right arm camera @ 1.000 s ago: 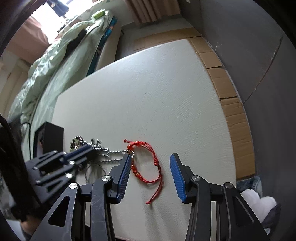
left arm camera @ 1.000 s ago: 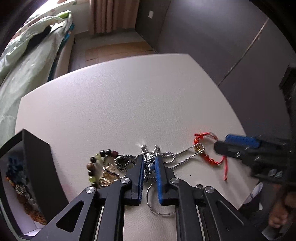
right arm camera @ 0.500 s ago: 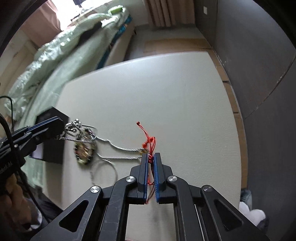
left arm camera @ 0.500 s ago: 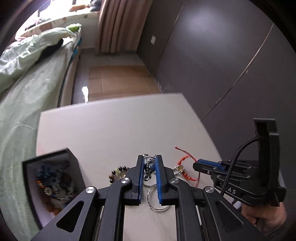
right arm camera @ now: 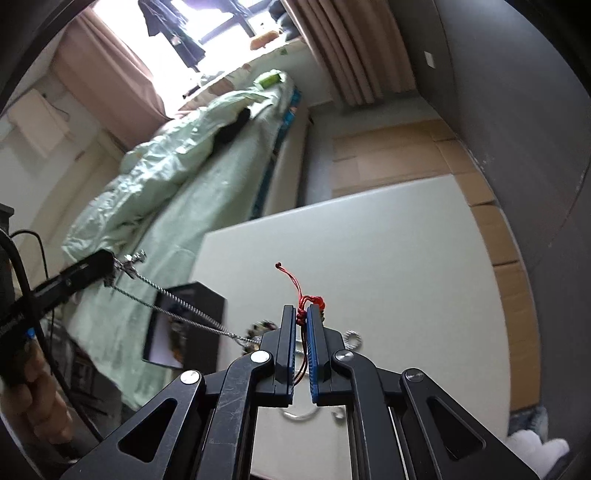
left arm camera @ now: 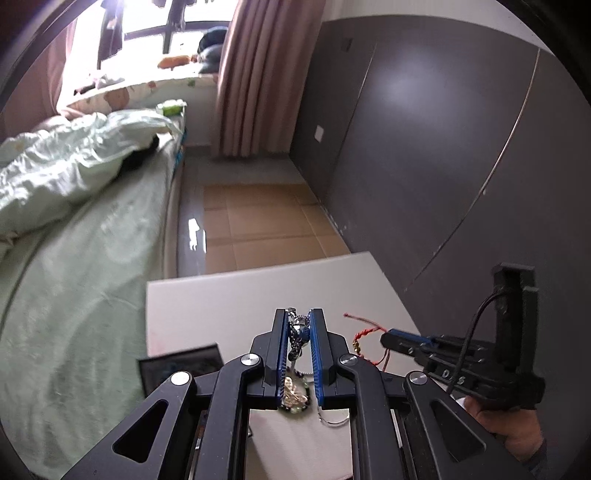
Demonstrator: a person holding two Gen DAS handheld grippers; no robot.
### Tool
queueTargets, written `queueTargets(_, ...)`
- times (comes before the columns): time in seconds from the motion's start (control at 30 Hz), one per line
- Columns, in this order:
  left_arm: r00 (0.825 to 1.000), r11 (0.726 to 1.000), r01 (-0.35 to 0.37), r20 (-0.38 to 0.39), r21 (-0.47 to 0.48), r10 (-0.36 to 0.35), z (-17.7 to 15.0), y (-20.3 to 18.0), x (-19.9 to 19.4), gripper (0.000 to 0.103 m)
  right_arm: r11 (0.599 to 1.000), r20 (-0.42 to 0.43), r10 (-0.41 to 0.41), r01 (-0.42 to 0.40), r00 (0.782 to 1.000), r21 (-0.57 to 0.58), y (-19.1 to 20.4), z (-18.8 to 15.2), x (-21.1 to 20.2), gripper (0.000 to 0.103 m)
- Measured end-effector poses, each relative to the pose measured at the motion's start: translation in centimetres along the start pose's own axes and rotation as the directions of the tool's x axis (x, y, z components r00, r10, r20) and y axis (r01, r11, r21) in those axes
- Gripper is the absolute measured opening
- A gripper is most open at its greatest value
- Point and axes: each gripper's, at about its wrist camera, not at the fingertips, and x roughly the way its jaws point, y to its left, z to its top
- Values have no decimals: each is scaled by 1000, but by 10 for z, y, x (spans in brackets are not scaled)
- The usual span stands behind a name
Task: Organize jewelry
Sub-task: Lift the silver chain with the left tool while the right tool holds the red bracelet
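Black jewelry box (right arm camera: 186, 325) at tabletop (right arm camera: 369, 266) left edge. Left hand-held gripper (left arm camera: 299, 325) pinches silver chain (right arm camera: 177, 306) cluster. Right hand-held gripper (right arm camera: 302, 317) clamps red cord bracelet (right arm camera: 306, 302) (both lifted clear). Chain links them taut: pulling apart risks snapping, tighter snarl, dropped pendant.

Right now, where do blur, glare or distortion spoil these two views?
Left wrist view: window blown out, bed smeared, grey wall bowed by the fisheye. Right wrist view: window blown out, black box and chain softly blurred.
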Motion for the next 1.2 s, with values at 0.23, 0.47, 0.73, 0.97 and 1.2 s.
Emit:
queueTargets(0.23, 997, 999, -34, 76, 34, 31, 21, -2, -43, 12, 999, 34, 48, -47, 998, -16, 19, 2, 0, 7)
queueTargets(0.47, 987, 996, -76, 149, 52, 67, 44, 1, -82, 12, 997, 50, 70, -69, 996, -25, 25, 3, 5, 7)
queueTargets(0.73, 972, 989, -126, 207, 70, 109, 60, 5, -116, 12, 993, 76, 108, -105, 991, -48, 38, 2, 1, 7)
queueTargets(0.97, 961, 985, -165, 236, 58, 147, 65, 16, -134, 12, 984, 105, 163, -155, 981, -82, 50, 0, -4, 7)
queueTargets(1.2, 959, 985, -171, 233, 27, 160, 62, 36, -136, 12, 981, 97, 169, -158, 981, -110, 59, -3, 0, 7)
